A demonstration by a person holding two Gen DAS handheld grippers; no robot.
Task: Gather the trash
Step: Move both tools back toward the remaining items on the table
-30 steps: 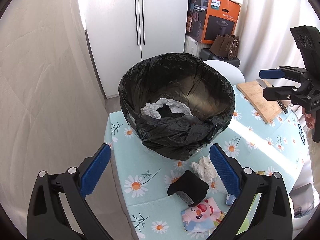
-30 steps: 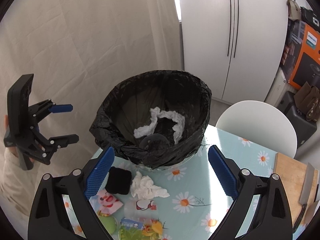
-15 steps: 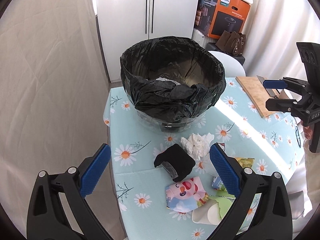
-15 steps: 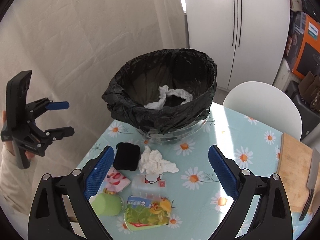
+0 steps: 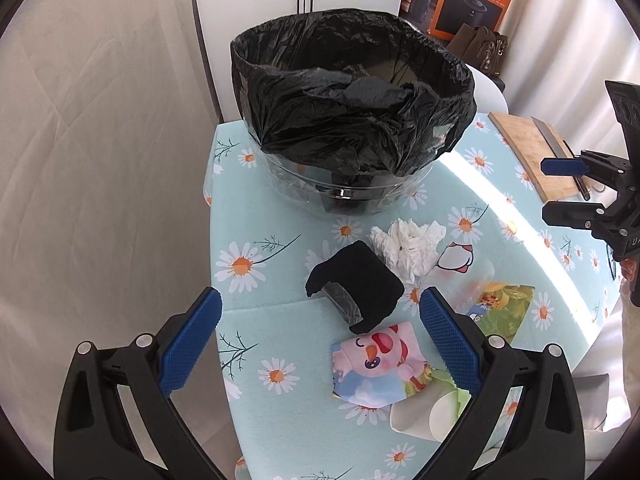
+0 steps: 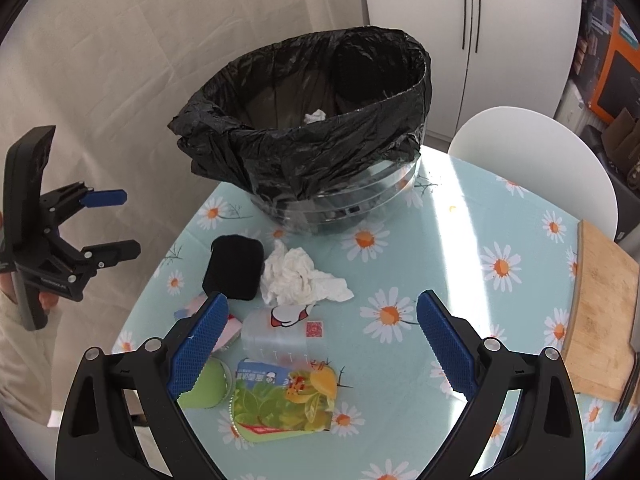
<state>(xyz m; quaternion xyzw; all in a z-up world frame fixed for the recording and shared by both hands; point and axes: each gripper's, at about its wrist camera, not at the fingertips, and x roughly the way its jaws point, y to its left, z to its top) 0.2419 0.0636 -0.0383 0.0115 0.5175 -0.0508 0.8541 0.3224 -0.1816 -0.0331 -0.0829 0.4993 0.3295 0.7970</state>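
Right wrist view shows one white tissue [image 6: 316, 116] already lying inside the black-lined bin [image 6: 304, 136], so the collecting looks begun but mostly unfinished. On the bench [image 6: 460, 248], in front of the bin, remain a crumpled tissue [image 6: 300, 278], a black pouch [image 6: 234, 267] touching it, a clear plastic cup [image 6: 276, 336], a green snack packet [image 6: 286, 402], a green cup [image 6: 204, 386] and a cartoon wrapper [image 5: 376, 364]. Left tool [image 5: 320, 340] and right tool [image 6: 322, 344] both hover spread wide, pinching nothing, above the litter.
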